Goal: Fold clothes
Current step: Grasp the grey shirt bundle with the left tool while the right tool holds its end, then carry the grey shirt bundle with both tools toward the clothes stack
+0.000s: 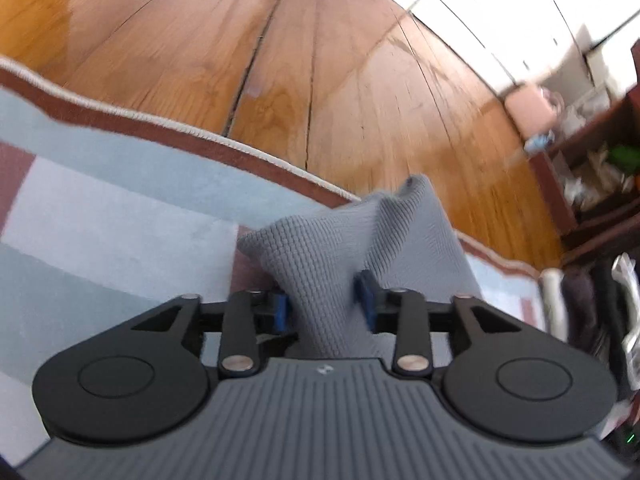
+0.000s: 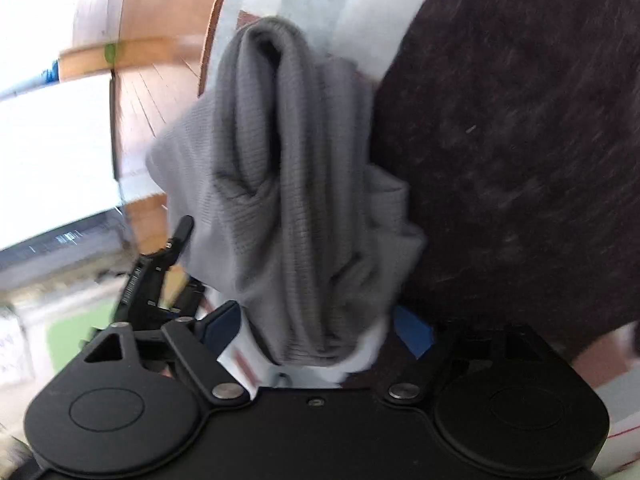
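in the left wrist view the left gripper sits nearest, its blue-padded fingers drawn in against a bunched neck of the grey waffle-knit garment, which passes between them and rises in a peaked fold ahead; the tongs are narrowed onto the cloth with only the fabric's thickness left between the pads. under the garment lies a rug in pale blue and grey blocks with reddish-brown patches, bordered by a dark red band and a cream corded edge. past that edge runs the wooden floor, warm orange boards with dark seams and a glossy sheen. farther off to the right stands a dark wooden shelf unit crowded with blurred small items, and beyond it white cabinets washed out by bright light.

in the right wrist view the right gripper has its blue pads set wide on either side of a thick hanging roll of the same garment; the jaws look fairly far apart, and whether they actually pinch the cloth cannot be told. beside the roll on the right is a large dark brown fuzzy surface. the rug shows behind, then the wooden floor at upper left, heavily blurred.
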### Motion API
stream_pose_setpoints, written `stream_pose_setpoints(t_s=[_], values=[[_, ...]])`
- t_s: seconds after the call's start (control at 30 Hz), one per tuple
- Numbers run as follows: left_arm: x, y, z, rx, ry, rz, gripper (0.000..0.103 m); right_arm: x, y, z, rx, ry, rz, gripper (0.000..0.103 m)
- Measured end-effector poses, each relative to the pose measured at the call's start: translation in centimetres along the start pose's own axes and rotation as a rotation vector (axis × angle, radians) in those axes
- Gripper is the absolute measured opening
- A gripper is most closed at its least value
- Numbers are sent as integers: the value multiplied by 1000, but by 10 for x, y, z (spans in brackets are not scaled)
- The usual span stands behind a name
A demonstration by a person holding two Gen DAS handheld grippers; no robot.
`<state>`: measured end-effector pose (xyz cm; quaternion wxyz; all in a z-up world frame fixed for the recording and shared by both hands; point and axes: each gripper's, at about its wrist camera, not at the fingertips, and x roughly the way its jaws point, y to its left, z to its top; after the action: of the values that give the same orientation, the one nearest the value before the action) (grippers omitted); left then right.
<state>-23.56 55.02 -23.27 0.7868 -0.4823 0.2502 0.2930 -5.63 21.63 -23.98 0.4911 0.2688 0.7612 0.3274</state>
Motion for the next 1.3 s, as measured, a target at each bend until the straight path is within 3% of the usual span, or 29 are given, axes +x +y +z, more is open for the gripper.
stream_pose_setpoints(t_s=[0.1, 0.17, 0.2, 0.27, 0.37, 0.43, 0.5, 0.6, 0.7, 0.73, 0.8, 0.87, 0.93, 1.0, 1.03, 1.07, 1.1, 1.13, 1.3], values=[[7, 9, 8, -78, -4, -64, 41, 9, 11, 2, 26, -40, 0, 90], [9, 12, 11, -93, -11, -87, 19, 14, 19, 4, 37, -78, -12, 89], [7, 7, 9, -61, -33, -68, 17, 11, 20, 3, 47, -112, -21, 86], [-1, -9, 4, 35, -77, 1, 14, 5, 23, 0, 63, -179, -40, 56], [-21, -50, -9, 233, -131, 149, 13, -5, 49, 4, -114, -238, -95, 44], [-35, -67, -16, 261, -139, 169, 12, -14, 78, 8, -285, -282, -153, 43], [-40, -67, -16, 232, -117, 169, 13, -24, 103, 8, -425, -321, -179, 43], [-38, -48, -17, 167, -41, 168, 13, -27, 98, 17, -457, -303, -216, 46], [-28, -25, -14, 69, 40, 181, 14, -31, 93, 25, -489, -284, -252, 57], [-28, -20, -15, 51, 48, 163, 14, -32, 91, 28, -497, -278, -262, 60], [-27, -11, -14, 12, 59, 108, 16, -28, 70, 34, -421, -276, -192, 67], [-22, 1, -10, -41, 72, 34, 25, -28, 49, 28, -376, -292, -117, 73], [-17, 12, -6, -94, 85, -40, 36, -18, 49, 32, -389, -308, -95, 83], [-12, 12, -3, -64, 98, -90, 39, -8, 48, 36, -401, -324, -72, 86], [-10, 5, -2, -10, 96, -78, 36, -3, 48, 38, -408, -331, -62, 80], [-9, -2, -2, 49, 93, -61, 32, -2, 52, 39, -428, -328, -67, 53], [-10, -9, -2, 91, 74, -48, 23, -1, 56, 40, -447, -325, -72, 39], [-11, -16, -2, 129, 52, -34, 18, 0, 61, 40, -467, -322, -77, 37], [-32, -58, -4, 293, -50, -5, 14, -29, 95, 14, -669, -394, -96, 34]])
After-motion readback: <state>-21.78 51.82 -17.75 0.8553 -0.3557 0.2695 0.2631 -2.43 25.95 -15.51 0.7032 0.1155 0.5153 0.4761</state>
